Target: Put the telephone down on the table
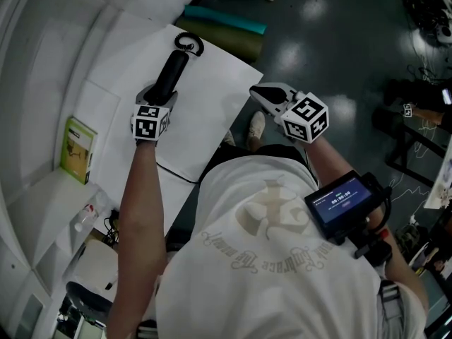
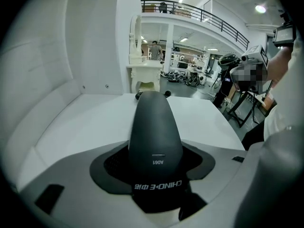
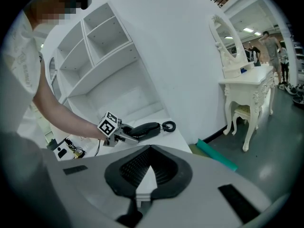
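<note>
The telephone is a black handset [image 1: 169, 73] with a coiled cord [image 1: 189, 44] at its far end. It lies lengthwise over the white table [image 1: 212, 97]. My left gripper [image 1: 164, 94] is shut on its near end. In the left gripper view the handset [image 2: 154, 132] fills the gap between the jaws and points away over the tabletop. Whether it touches the table I cannot tell. In the right gripper view the handset [image 3: 142, 128] sits low over the table in the left gripper [image 3: 121, 134]. My right gripper [image 1: 263, 94] is shut and empty, off the table's right edge above the floor.
A green box [image 1: 78, 147] stands on a low white ledge to the left. Teal and olive rolled mats [image 1: 226, 20] lie on the floor past the table's far edge. White shelves [image 3: 104, 37] rise behind the table, and a white dressing table [image 3: 247, 75] stands farther off.
</note>
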Motion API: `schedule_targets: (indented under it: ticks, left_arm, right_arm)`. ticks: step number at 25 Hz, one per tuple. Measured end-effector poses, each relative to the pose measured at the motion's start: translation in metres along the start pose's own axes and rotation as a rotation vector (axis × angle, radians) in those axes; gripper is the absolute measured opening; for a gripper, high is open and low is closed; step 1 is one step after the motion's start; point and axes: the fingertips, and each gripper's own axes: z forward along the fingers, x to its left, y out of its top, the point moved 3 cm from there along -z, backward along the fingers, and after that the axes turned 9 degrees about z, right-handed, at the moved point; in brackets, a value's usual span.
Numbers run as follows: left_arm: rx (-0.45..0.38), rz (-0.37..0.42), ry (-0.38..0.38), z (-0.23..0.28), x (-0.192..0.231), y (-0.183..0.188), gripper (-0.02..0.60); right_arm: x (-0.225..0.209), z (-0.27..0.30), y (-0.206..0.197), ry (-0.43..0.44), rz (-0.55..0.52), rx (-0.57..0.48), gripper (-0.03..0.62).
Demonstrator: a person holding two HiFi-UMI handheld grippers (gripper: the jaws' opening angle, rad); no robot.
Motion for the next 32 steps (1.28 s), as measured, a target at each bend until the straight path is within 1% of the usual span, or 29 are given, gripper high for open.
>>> schedule_targets:
  ticks: [8,14,18,24,28,30,32]
  left_arm:
    - [0.072,0.031,-0.008,0.008,0.0,-0.008,0.281]
    - [0.077,0.034,-0.007,0.006,-0.001,-0.01,0.282]
    - [0.096,0.035,-0.001,0.005,0.0,-0.01,0.285]
    - [0.074,0.046,0.027,-0.011,0.0,-0.004,0.297]
    - [0.062,0.035,0.027,-0.018,-0.003,-0.004,0.302]
    - [0.057,0.029,0.024,-0.022,-0.005,-0.005,0.319]
    - [0.047,0.026,0.04,-0.027,-0.004,-0.004,0.319]
  right_arm:
    - [-0.001,-0.001,-0.002,-0.001,0.009,-0.002,0.015]
    - [0.003,-0.005,-0.002,-0.007,0.007,-0.01,0.015]
    - [0.004,-0.007,-0.003,-0.01,0.005,-0.012,0.015]
    - [0.016,-0.01,-0.004,0.003,-0.01,-0.013,0.015]
    - [0.02,-0.009,-0.005,0.015,-0.018,-0.009,0.015]
    - [0.021,-0.009,-0.006,0.02,-0.023,-0.005,0.015]
    - [0.022,-0.009,-0.007,0.027,-0.027,-0.002,0.015]
